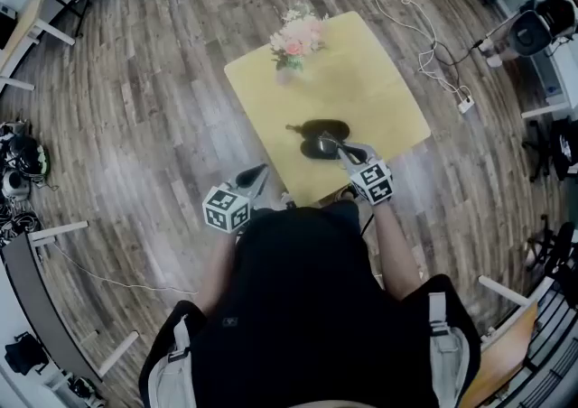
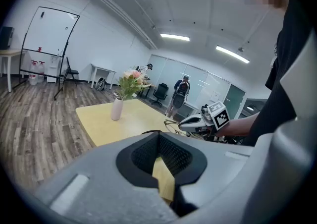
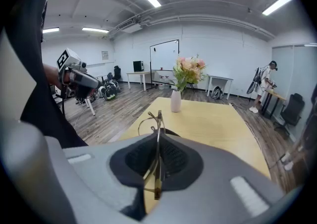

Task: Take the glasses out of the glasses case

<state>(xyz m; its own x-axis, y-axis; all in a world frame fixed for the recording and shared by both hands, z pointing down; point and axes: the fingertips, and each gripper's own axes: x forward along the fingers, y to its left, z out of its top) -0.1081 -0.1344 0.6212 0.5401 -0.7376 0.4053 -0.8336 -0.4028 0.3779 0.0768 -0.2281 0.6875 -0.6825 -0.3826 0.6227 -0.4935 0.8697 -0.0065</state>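
A black glasses case (image 1: pixel 316 137) lies open near the front edge of the yellow table (image 1: pixel 361 81). My right gripper (image 1: pixel 334 148) hovers at the case, shut on the thin wire glasses (image 3: pixel 157 131). They stand edge-on between its jaws, just above the case's dark rim (image 3: pixel 169 131). In the left gripper view the glasses (image 2: pixel 173 125) show as a thin frame sticking out from the right gripper (image 2: pixel 200 121). My left gripper (image 1: pixel 256 178) hangs off the table's front-left edge with its jaws together and nothing in them; the same gripper (image 2: pixel 161 168) points across the table.
A white vase of pink flowers (image 1: pixel 293 41) stands at the table's far end. Cables and a power strip (image 1: pixel 465 104) lie on the wood floor to the right. A whiteboard (image 2: pixel 49 39), desks, chairs and standing people (image 2: pixel 182 91) are farther off.
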